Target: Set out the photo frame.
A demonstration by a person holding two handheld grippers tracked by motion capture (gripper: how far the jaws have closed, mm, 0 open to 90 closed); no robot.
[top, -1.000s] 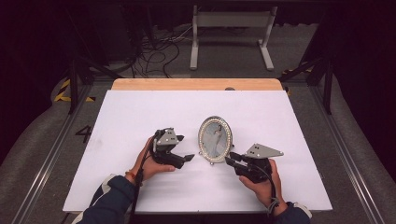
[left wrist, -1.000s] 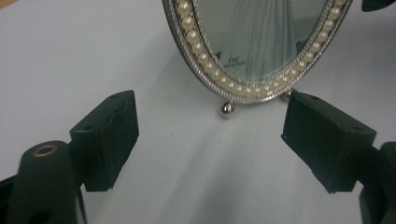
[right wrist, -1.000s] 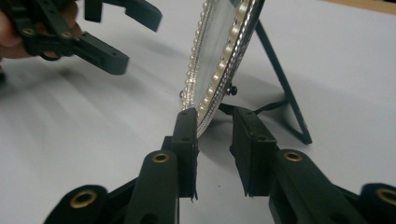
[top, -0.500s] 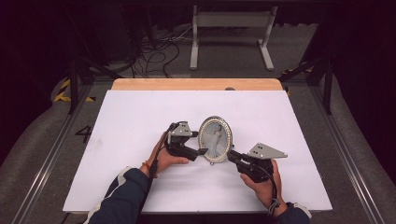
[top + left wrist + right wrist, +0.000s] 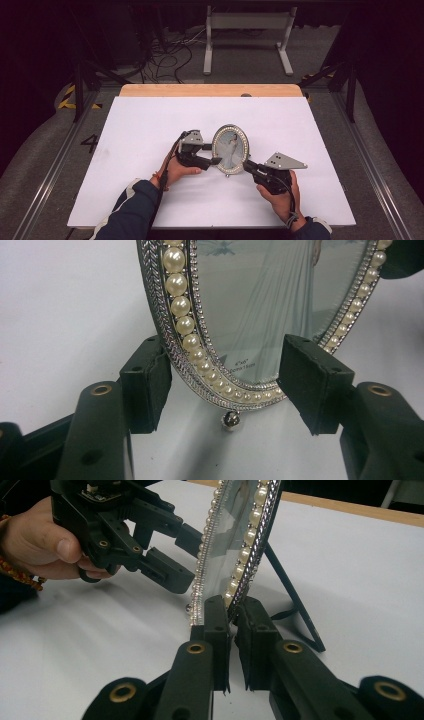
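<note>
High view: an oval picture frame with a pearl-beaded rim stands upright on the white table sheet, a little nearer the person's edge than the wooden strip at the far side. The left gripper comes at the frame from its left side, held in the person's left hand, and its jaws reach around the frame's lower left rim. The right gripper meets the frame at its lower right rim, with the right hand behind it and the grey three-cornered plate on top. Beyond the table, relative to the frame, a white stand and loose cables lie on the floor.

Left gripper view: the frame's lower end sits between the two black jaws, front and back. One pad stands just beside the braided silver rim, the other in front of the glass near the bottom. These jaws have just been closing with the frame between them, but a gap is visible on the glass side, so they are not yet clamped. A small ball foot hangs under the frame's lowest point, just above the sheet.

Right gripper view: its jaws are clenched on the frame's edge, pads pressing the beaded rim from either side near the bottom, and they have just been closing a little further. The frame's back strut slants down to the sheet behind it. On the frame's far side, the left gripper and its hand are seen with the jaws straddling the rim.
</note>
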